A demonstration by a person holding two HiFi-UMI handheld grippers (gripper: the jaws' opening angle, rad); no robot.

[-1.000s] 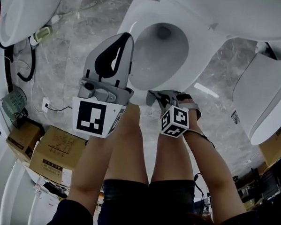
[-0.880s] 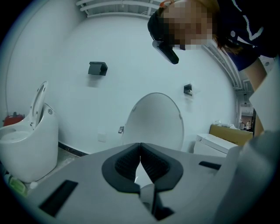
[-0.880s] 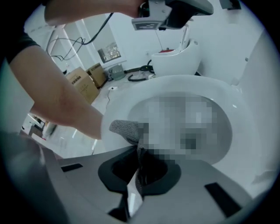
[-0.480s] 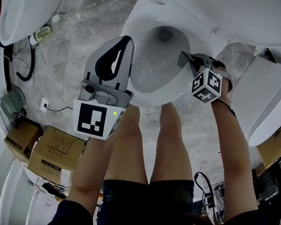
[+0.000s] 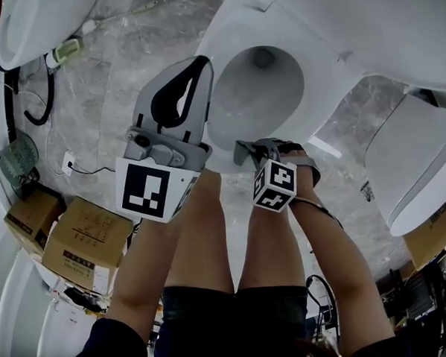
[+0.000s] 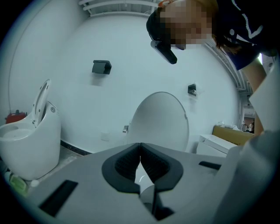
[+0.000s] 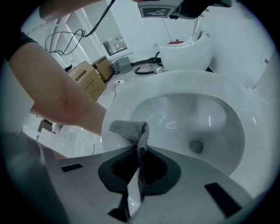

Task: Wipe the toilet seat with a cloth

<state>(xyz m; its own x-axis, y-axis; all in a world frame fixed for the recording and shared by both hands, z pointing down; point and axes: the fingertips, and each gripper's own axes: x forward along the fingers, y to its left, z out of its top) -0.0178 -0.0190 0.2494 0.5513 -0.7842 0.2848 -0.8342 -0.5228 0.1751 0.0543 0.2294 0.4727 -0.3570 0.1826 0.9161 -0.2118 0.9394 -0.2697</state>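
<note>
The white toilet [image 5: 222, 25] stands ahead of me with its rim [image 7: 131, 87] bare and its lid [image 6: 159, 120] raised against the wall. My right gripper [image 5: 244, 152] is at the front edge of the rim, shut on a grey cloth [image 7: 130, 128]. The cloth's free end lies folded on the near rim in the right gripper view, next to the person's leg. My left gripper [image 5: 200, 62] hovers over the left side of the bowl, jaws shut and holding nothing [image 6: 140, 146], pointing at the raised lid.
A second toilet [image 5: 420, 164] stands close on the right and a third [image 5: 36, 27] at the upper left. Cardboard boxes [image 5: 85, 245], a small fan [image 5: 21, 162] and a black hose [image 5: 44, 101] lie on the marble floor at left. The person's legs [image 5: 211, 227] stand before the bowl.
The right gripper swept with the cloth from the front rim up to the bowl's right side, then came back to the front edge. The left gripper barely moved.
</note>
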